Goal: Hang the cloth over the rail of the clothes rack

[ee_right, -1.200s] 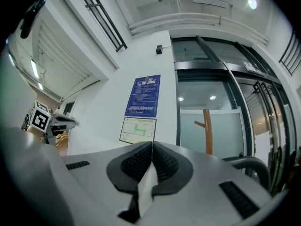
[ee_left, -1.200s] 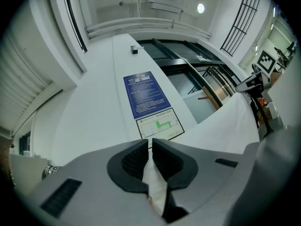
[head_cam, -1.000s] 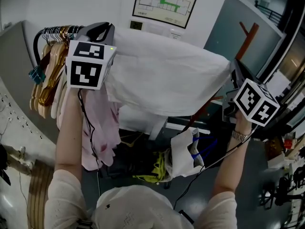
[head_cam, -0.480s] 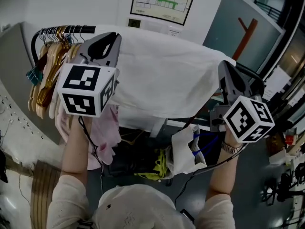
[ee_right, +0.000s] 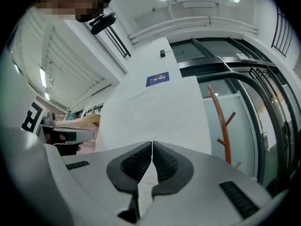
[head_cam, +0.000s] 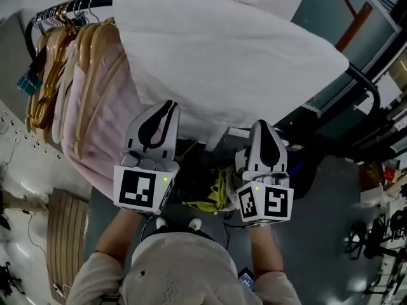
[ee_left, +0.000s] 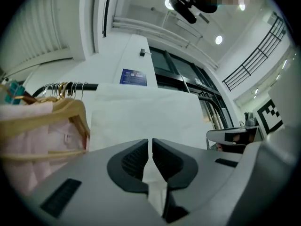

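Jaws pressed all but together, the left gripper [ee_left: 150, 142] and the right gripper [ee_right: 152, 145] each pinch the near edge of the white cloth [head_cam: 235, 62]. A thin strip of white shows in the slit between each pair of ribbed pads. The cloth lies draped over the black rail [head_cam: 95, 2] of the clothes rack and is spread wide. Its near side hangs down toward the person holding the tools. The two grippers sit side by side at the cloth's lower edge, the left one nearer the hangers, and both tilt slightly upward toward the sheet. Their marker cubes [head_cam: 141, 186] face up toward the person's head.

A row of wooden hangers [head_cam: 70, 49] crowds the left end of the same rail. Some carry pale pink garments [head_cam: 105, 126] that hang just beside the cloth and reach lower than it does. Under the rack, something yellow [head_cam: 213, 192] lies among dark clutter on the floor. A red-brown coat stand [ee_right: 221, 121] rises beyond the cloth's right edge, and a small blue notice [ee_left: 133, 76] is fixed to the white wall above the rail.
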